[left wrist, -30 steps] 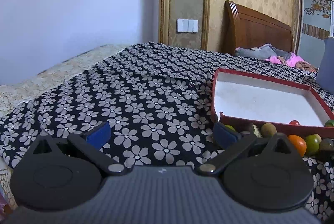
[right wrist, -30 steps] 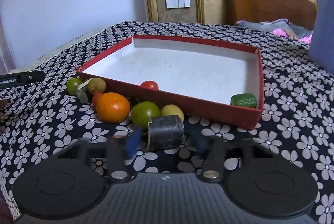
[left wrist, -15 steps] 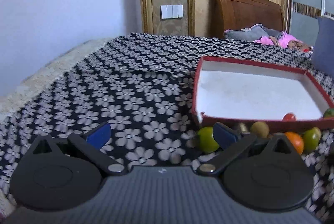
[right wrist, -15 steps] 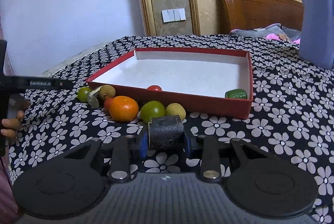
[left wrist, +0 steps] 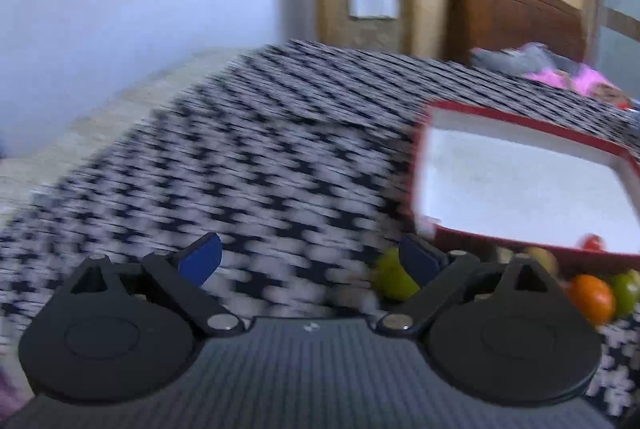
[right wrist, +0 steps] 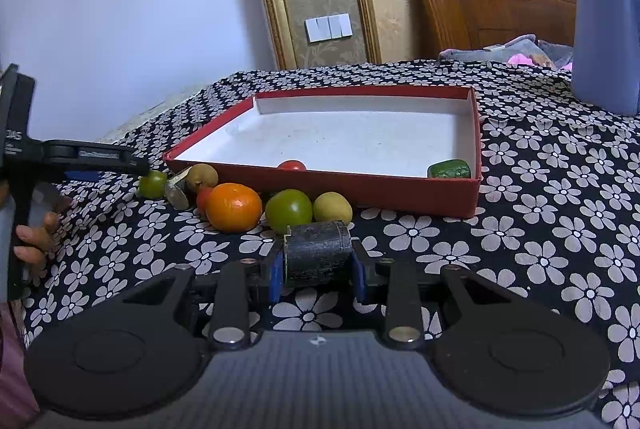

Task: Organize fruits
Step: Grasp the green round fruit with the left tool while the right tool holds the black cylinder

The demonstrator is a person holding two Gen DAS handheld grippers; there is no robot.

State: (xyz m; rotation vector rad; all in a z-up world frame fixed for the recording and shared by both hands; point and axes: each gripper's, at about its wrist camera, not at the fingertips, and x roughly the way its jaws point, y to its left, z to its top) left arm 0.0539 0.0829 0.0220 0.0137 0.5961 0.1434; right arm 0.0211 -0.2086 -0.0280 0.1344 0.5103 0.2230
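Moved: left gripper (left wrist: 308, 257) had swung toward the fruit row, its jaws just narrowing slightly, nothing between them.
Right gripper (right wrist: 318, 271): clamped on a dark, rough cylinder (right wrist: 318, 251), lower centre of frame.
Loose fruit: glossy orange (right wrist: 234, 207), round green fruit (right wrist: 289, 211) on flowered cloth (right wrist: 560, 229), just before the tray.
Tray (right wrist: 460, 195): shallow red cardboard, white inside; only a red fruit (right wrist: 292, 165) and a green piece (right wrist: 449, 169) in it, so most remained.

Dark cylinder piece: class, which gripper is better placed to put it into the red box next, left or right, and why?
Right. The right gripper is already shut on the dark cylinder piece, facing the red box. The left gripper is open and empty, its jaws having just been closing slightly, near a green fruit.
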